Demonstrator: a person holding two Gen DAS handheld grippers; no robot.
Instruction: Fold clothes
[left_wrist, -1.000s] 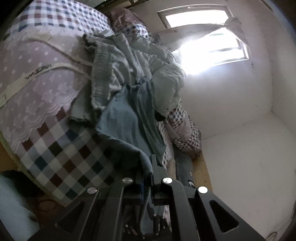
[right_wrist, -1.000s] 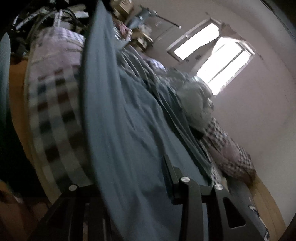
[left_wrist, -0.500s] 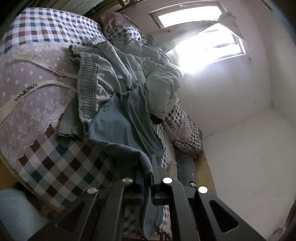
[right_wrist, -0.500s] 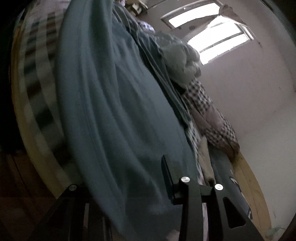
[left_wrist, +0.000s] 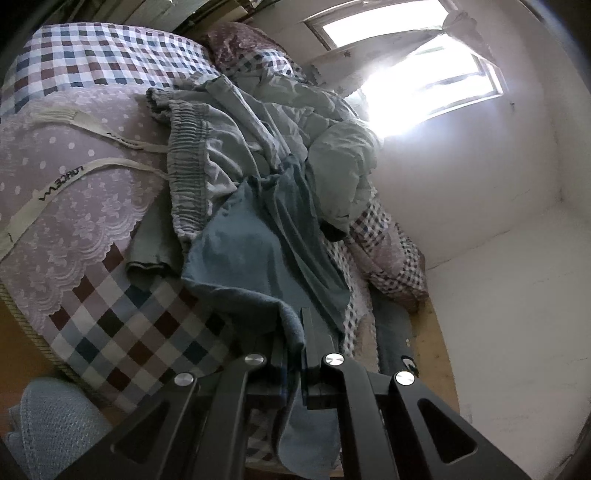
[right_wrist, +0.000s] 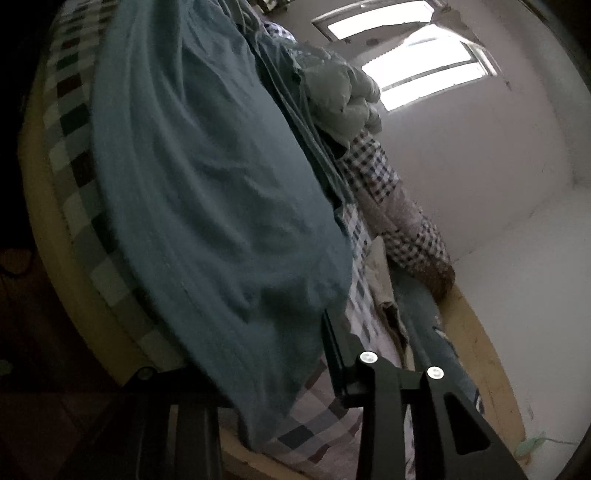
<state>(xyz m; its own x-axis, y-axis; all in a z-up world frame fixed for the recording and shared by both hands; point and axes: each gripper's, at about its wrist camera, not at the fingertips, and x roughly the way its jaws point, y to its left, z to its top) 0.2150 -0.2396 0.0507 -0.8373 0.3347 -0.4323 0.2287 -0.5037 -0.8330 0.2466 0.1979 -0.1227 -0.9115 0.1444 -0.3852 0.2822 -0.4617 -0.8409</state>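
Left wrist view: left gripper (left_wrist: 295, 347) clenched on blue garment (left_wrist: 251, 254) edge; right gripper (right_wrist: 266, 354) finger state indeterminate, garment draped across.

Black angular fingers (left_wrist: 314, 332) with triangular cutouts and round silver screws (left_wrist: 332, 359).

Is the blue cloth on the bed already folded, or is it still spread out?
Not folded: the blue cloth lies loose and wrinkled across the checked bed cover, one edge pinched in the left gripper.

Two grippers (left_wrist: 293, 332), one blue garment (left_wrist: 251, 251)
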